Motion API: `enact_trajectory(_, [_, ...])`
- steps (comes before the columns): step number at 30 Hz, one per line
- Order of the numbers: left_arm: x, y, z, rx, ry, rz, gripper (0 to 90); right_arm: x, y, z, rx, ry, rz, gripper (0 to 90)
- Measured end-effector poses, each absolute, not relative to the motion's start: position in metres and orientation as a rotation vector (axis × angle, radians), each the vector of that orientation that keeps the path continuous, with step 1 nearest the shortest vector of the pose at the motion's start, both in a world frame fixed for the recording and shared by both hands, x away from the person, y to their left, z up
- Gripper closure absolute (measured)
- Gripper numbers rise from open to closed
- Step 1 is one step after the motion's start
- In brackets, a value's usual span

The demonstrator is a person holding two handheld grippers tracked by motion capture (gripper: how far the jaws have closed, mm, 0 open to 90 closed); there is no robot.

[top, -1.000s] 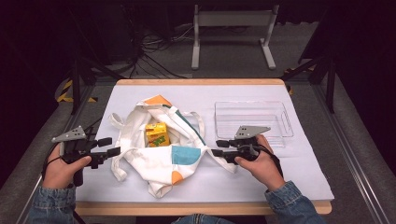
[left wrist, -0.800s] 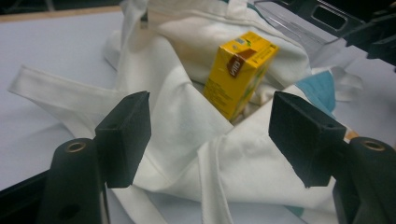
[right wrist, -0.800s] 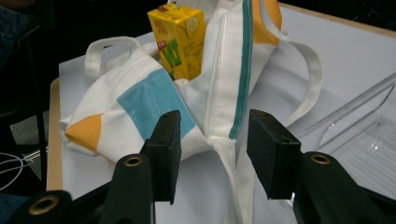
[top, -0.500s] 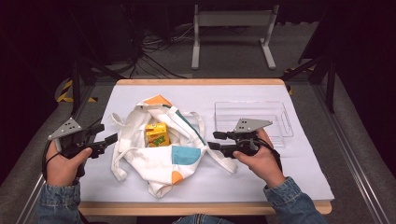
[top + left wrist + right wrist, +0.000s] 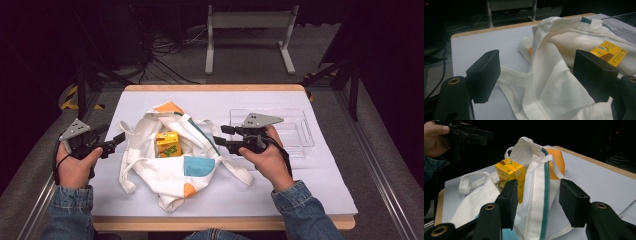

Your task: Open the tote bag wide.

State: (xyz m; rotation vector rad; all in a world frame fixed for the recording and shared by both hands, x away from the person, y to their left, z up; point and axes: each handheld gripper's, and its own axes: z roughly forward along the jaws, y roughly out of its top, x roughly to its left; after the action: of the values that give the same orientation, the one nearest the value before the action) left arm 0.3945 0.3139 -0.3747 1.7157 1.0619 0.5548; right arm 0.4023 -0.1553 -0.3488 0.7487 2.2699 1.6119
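A white cloth tote bag (image 5: pixel 170 165) with orange, blue and green patches lies crumpled in the middle of the table. A yellow carton (image 5: pixel 167 144) stands in its open mouth, seen also as the carton (image 5: pixel 511 176) and the carton (image 5: pixel 609 53). My left gripper (image 5: pixel 119 139) hovers open at the bag's left edge, its jaws (image 5: pixel 536 75) on either side of a white strap (image 5: pixel 514 76). My right gripper (image 5: pixel 220 136) is open at the bag's right side, with the bag's green-striped rim (image 5: pixel 545 195) between its jaws.
A clear plastic tray (image 5: pixel 295 127) sits on the white table cover (image 5: pixel 310 185) just right of my right hand. The wooden table edge (image 5: pixel 215 87) runs along the back, with a metal stand and cables on the floor beyond.
Both grippers have lifted and moved inward toward the bag. The bag and carton have not moved.
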Motion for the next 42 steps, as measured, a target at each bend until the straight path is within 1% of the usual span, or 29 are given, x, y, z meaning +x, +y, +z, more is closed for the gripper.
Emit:
enact_trajectory(3, [0.402, 0.312, -0.377, 1.717, 1.062, 0.561, 22.3, 0.409, -0.147, -0.351, 0.766, 2.257, 1.601, 45.8])
enact_trajectory(6, [0.409, 0.309, -0.381, 1.718, 1.070, 0.540, 20.3, 0.416, -0.137, -0.355, 0.791, 2.248, 1.569, 39.7])
enact_trajectory(13, [0.426, 0.302, -0.391, 1.751, 1.062, 0.515, 19.8, 0.429, -0.115, -0.365, 0.817, 2.246, 1.561, 36.5])
enact_trajectory(17, [0.435, 0.299, -0.398, 1.757, 1.042, 0.508, 23.1, 0.433, -0.105, -0.369, 0.822, 2.246, 1.554, 36.5])
enact_trajectory(21, [0.443, 0.298, -0.404, 1.779, 1.043, 0.536, 26.7, 0.437, -0.095, -0.373, 0.825, 2.248, 1.539, 36.2])
enact_trajectory(24, [0.447, 0.298, -0.409, 1.799, 1.034, 0.553, 32.0, 0.439, -0.087, -0.376, 0.827, 2.248, 1.531, 34.3])
enact_trajectory(29, [0.454, 0.295, -0.416, 1.823, 1.016, 0.558, 34.4, 0.445, -0.080, -0.382, 0.847, 2.248, 1.509, 34.2])
enact_trajectory(32, [0.457, 0.292, -0.419, 1.838, 0.999, 0.542, 43.4, 0.447, -0.077, -0.386, 0.861, 2.261, 1.495, 35.7])
enact_trajectory(33, [0.457, 0.292, -0.419, 1.853, 0.987, 0.535, 50.8, 0.448, -0.076, -0.388, 0.865, 2.268, 1.487, 37.6])
enact_trajectory(34, [0.457, 0.291, -0.419, 1.860, 0.981, 0.518, 62.0, 0.449, -0.076, -0.389, 0.866, 2.277, 1.478, 41.3])
enact_trajectory(36, [0.457, 0.290, -0.419, 1.866, 0.966, 0.484, 79.0, 0.450, -0.075, -0.391, 0.871, 2.294, 1.457, 49.3])
enact_trajectory(37, [0.457, 0.289, -0.418, 1.869, 0.970, 0.474, 85.4, 0.450, -0.075, -0.391, 0.876, 2.306, 1.450, 56.0])
enact_trajectory(39, [0.456, 0.287, -0.417, 1.879, 0.978, 0.476, 88.0, 0.450, -0.075, -0.392, 0.874, 2.306, 1.418, 61.6])
enact_trajectory(40, [0.456, 0.288, -0.417, 1.882, 0.981, 0.474, 88.3, 0.450, -0.075, -0.391, 0.878, 2.299, 1.395, 67.0])
enact_trajectory(41, [0.455, 0.288, -0.417, 1.878, 0.990, 0.467, 88.4, 0.450, -0.075, -0.391, 0.888, 2.294, 1.378, 67.3])
enact_trajectory(42, [0.455, 0.290, -0.417, 1.879, 0.998, 0.466, 88.5, 0.450, -0.076, -0.391, 0.905, 2.293, 1.370, 70.2])
